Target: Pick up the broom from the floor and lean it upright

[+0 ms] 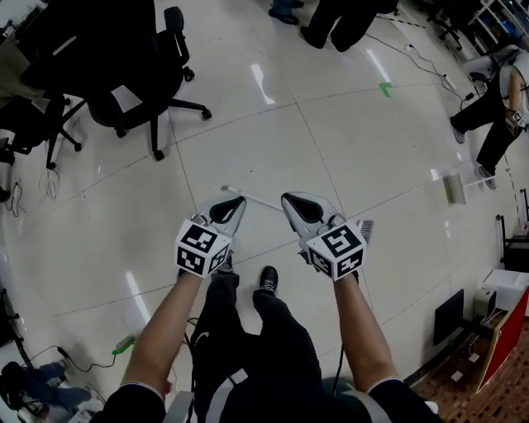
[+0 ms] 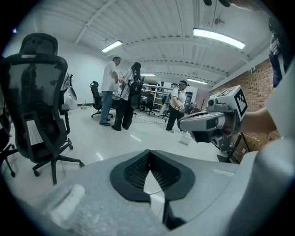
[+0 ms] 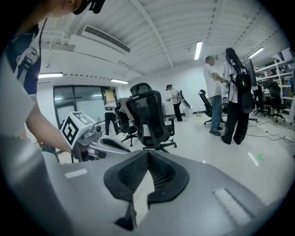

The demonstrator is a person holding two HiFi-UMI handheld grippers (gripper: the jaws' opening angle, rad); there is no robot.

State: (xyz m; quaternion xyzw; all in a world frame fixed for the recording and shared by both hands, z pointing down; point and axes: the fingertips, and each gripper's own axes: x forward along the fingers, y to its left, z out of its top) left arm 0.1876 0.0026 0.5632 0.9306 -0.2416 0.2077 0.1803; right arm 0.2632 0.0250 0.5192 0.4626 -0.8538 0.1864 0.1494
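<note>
Starting right underfoot: the person's black shoe [image 1: 267,279] is planted on the pale, glossy floor [image 1: 331,140], and both bare forearms stretch forward over it. The left gripper [image 1: 240,201] is out front on the left, marker cube toward the camera. Its own view shows the jaw tips pressed together, and only floor shows through the gap behind them. The right gripper [image 1: 288,198] sits level with it and just beside it, and it's the same story: tongs closed tip to tip, pinching nothing.

Now the broom. It's lying flat on the floor, right under the two tools. Its thin white handle [image 1: 252,198] runs slantwise between the two sets of tips, one end poking out left of the left gripper. What looks like its brush head [image 1: 366,230] peeks out on the far side of the right gripper's cube. From this height I can't tell whether either gripper is touching the handle.

Further out, a black office chair [image 1: 136,91] stands at upper left. A green mark [image 1: 385,88] sits on the tiles, well apart from the broom. At the far edge, people [image 1: 339,25] stand in dark trousers, and another person [image 1: 492,107] stands off to the right.
</note>
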